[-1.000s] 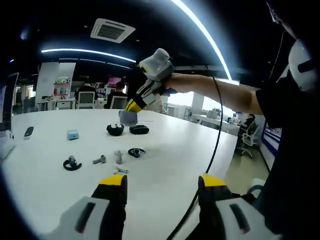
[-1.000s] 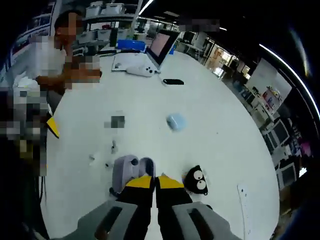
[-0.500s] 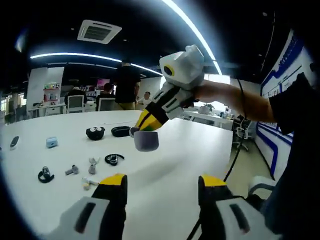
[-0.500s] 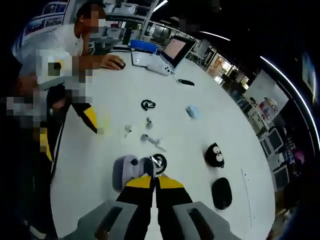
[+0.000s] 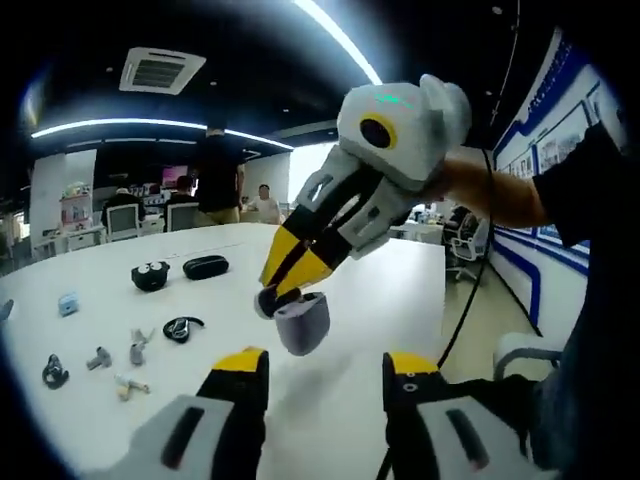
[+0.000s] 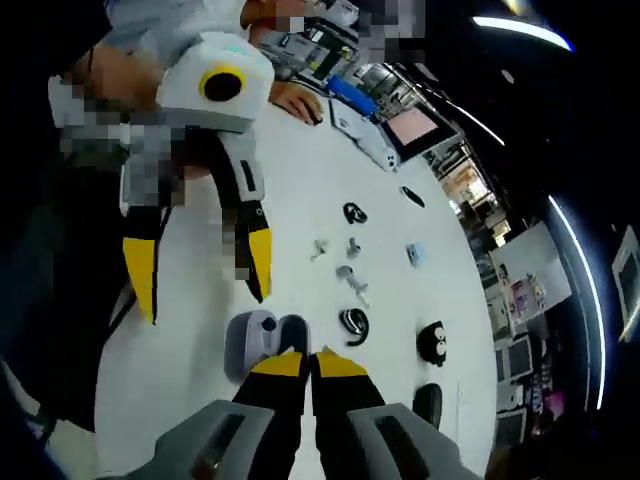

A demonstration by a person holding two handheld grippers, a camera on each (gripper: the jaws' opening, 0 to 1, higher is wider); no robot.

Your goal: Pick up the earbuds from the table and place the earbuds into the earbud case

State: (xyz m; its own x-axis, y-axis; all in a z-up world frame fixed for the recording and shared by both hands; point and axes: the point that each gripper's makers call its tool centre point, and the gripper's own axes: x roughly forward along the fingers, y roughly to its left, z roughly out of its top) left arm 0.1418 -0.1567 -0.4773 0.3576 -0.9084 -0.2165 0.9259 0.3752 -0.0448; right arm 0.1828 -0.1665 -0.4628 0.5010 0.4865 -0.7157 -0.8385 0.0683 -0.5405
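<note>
Step in hand: the earbud case (image 5: 301,322) is held aloft over the table (image 5: 360,290) by the right hand-held gripper (image 5: 283,291); no earbud is in it as far as can be seen.
Right hand-held gripper: jaws clamped together on the case's edge, seen also at (image 6: 300,353).
Left hand-held gripper (image 5: 322,370): jaws spread apart, nothing between them; it appears too at (image 6: 200,270).
Earbud case: open, lid hinged back (image 6: 262,337); smooth grey-lilac plastic, rounded corners, matte.
Earbuds: small pale pieces (image 5: 128,385), lying on the table well apart from the case; too small to tell their shape.
Other items: black hook-shaped earpiece (image 5: 180,327), black oval pouch (image 5: 205,266), black round case with eyes (image 5: 150,276).
Table: white, smooth, glossy.
Next move, judged: bring the open left jaws down onto one earbud and carry it to the case; a small, slippery target.
</note>
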